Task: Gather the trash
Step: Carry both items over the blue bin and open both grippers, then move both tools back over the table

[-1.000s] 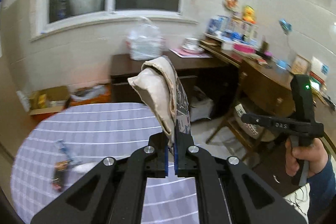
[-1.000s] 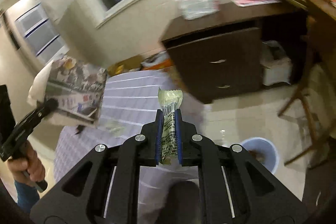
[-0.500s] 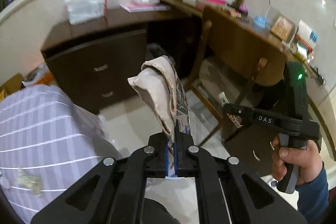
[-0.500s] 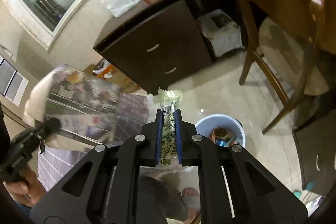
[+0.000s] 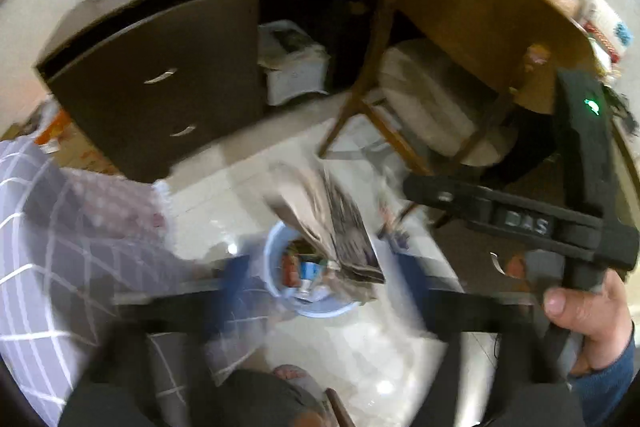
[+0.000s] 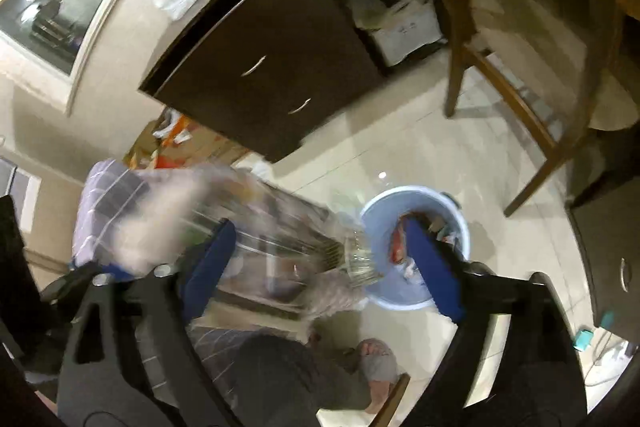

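Left wrist view: both grippers (image 5: 320, 279) (image 6: 320, 251) had just opened wide, gripping nothing; folded paper (image 5: 340, 227) and wrapper (image 6: 358, 259) (blurred, probably loose) were above the blue bin (image 6: 460, 223).

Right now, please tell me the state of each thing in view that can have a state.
Left gripper: open, jaws just opened.
Right gripper: open, jaws just opened.
Newspaper bundle: released, blurred, above the bin.
Snack wrapper: released, at the bin's rim.
Blue bin: upright, holding trash.
Cabinet drawers: closed.
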The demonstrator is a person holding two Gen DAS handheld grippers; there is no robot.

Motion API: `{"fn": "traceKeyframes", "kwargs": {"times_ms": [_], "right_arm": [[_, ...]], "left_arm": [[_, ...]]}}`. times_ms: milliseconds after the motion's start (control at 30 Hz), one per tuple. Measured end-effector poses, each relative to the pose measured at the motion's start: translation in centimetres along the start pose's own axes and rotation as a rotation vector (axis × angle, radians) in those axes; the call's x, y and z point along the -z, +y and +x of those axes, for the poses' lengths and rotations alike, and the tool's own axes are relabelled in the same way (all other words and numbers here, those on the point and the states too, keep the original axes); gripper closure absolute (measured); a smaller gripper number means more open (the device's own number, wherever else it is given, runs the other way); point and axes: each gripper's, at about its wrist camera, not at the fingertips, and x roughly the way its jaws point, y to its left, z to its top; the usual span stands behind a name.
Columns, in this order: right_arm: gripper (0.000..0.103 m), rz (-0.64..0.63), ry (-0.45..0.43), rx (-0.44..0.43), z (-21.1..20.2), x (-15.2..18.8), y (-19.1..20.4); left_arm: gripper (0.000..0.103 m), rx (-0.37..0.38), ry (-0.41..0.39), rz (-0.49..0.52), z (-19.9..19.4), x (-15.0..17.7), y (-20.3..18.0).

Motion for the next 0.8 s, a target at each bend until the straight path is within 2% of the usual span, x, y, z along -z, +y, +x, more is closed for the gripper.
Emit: {"fn": "traceKeyframes", "kwargs": {"times_ms": [33,100,300,467,800], "right_arm": [[0.016,0.010,0.003,-0.001,0.0,0.2,-0.3],[0.007,0.031,-0.002,0.003,-0.4,0.7,-0.9],[0.006,0.045,-0.019,0.061,-1.3,1.3,-1.0],[0.006,0.031,-0.043,0.066,-2.6,1.4,0.1],[0.006,-0.085,-0.131,0.011,-6.8,1.3,7.5]], "left_arm": [[0.013,-0.014,-0.038,-0.008,-0.5,0.1,0.1],[0.013,-0.024,-0.050,-0.022,-1.1,0.3,0.6],[0.013,-0.044,-0.091,-0.044,-3.2,0.3,1.1],[0.013,-0.047,-0.168,-0.032,-6.9,0.5,0.9],[0.011,-0.085,-0.320,-0.018,-14.6,2.3,1.8]]}}
